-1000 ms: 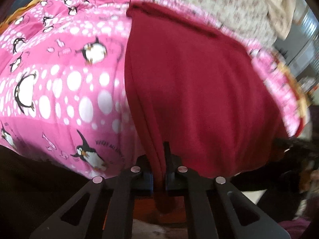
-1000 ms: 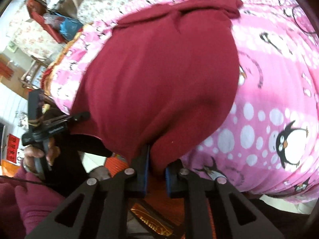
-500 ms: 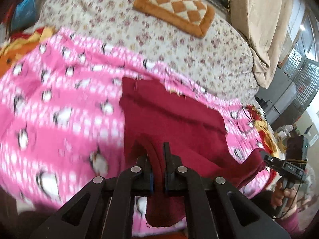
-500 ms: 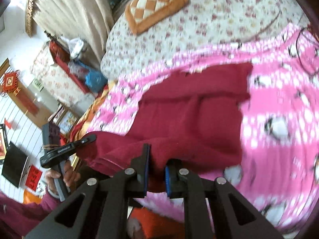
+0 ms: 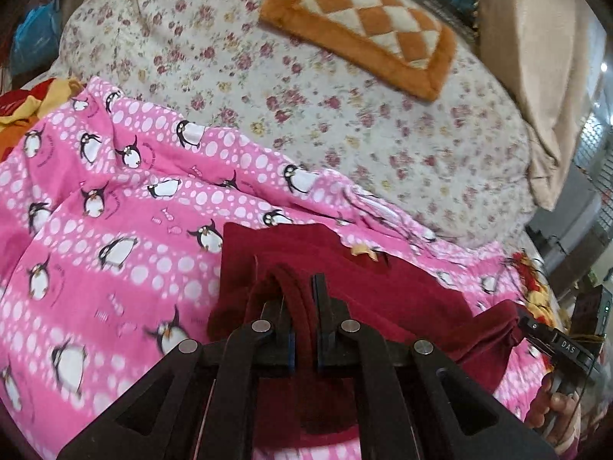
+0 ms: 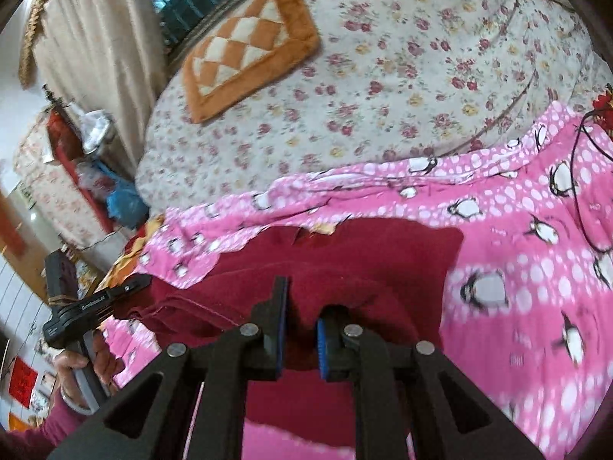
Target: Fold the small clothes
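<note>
- Dark red garment [image 5: 383, 291], small and fleecy, lying on the pink penguin blanket [image 5: 115, 230] spread over the bed, near edge gathered up off the blanket at both near corners.
- Far edge flat on the blanket, with a pale tag [image 5: 364, 252] showing near its middle; near edge raised and sagging between the two grips.
- Step in hand, by the look of it: the first fold, near hem lifted, ready to carry over toward the far edge.
- Left tongs [image 5: 297, 306] pressed almost together, pinching a rolled bunch of the red cloth between the blue-lined pads; cloth rising in a loop just ahead of the tips.
- Right tongs [image 6: 300, 306] narrowly parted, also clamped on a thick bunch of the same garment [image 6: 364, 253], fabric filling the gap.
- Each tool visible from the other camera out at the garment's side, gripped in a bare hand [image 6: 82, 360].
- Next move, as a judgement: both corners carried forward level and together, laid down onto the far edge, then released only once the hem lines up.
- Risk: uneven travel skewing the fold, or the soft blanket dragging along underneath.
- Beyond the blanket: floral bedspread [image 5: 306, 115] and an orange checked cushion [image 5: 367, 27] well clear of the work.
</note>
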`<move>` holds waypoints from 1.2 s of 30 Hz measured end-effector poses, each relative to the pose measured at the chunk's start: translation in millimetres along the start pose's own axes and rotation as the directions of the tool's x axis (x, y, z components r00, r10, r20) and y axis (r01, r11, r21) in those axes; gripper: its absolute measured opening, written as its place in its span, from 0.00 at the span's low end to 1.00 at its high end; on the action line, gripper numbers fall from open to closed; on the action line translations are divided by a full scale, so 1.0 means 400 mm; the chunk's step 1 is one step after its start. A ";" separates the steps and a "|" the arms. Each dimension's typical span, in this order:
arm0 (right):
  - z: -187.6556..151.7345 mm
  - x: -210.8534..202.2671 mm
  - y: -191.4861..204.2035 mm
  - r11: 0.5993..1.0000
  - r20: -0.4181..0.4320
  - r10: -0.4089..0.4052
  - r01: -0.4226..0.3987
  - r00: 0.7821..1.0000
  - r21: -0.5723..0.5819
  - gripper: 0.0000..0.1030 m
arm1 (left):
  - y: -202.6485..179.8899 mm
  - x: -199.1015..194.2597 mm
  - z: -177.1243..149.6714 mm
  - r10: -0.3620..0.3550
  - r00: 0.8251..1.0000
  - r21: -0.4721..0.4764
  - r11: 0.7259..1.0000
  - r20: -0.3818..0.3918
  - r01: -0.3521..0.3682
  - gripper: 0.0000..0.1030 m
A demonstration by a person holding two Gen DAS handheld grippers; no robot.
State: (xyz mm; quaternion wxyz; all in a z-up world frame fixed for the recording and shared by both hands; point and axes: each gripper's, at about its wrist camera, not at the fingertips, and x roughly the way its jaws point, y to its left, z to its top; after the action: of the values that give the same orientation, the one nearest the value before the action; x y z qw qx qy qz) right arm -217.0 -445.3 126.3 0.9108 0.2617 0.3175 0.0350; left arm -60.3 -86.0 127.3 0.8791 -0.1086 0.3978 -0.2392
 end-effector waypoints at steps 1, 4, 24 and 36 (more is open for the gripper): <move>0.008 0.020 -0.012 1.000 -0.001 -0.005 0.005 1.000 0.009 0.12 | 0.004 0.022 0.007 0.007 1.000 -0.006 1.000 -0.009 -0.007 0.00; 0.039 0.092 -0.056 0.999 -0.018 -0.026 0.026 1.000 0.037 0.12 | 0.025 0.095 0.028 0.020 0.999 -0.027 0.999 -0.048 -0.022 0.00; 0.107 0.167 -0.154 0.990 0.080 -0.120 0.113 0.990 0.081 0.70 | 0.047 0.199 0.076 -0.060 0.995 -0.091 0.994 -0.083 0.052 0.31; 0.050 0.343 -0.168 0.922 -0.161 -0.386 0.380 0.908 -0.071 0.69 | 0.079 0.173 0.087 0.007 1.000 -0.139 0.990 -0.006 -0.008 0.61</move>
State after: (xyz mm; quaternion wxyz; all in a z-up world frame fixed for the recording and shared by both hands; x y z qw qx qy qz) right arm -102.8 -480.6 29.2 0.8740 0.1730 0.4391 -0.1159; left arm 15.8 -93.9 93.2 0.8691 -0.1677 0.4164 -0.2078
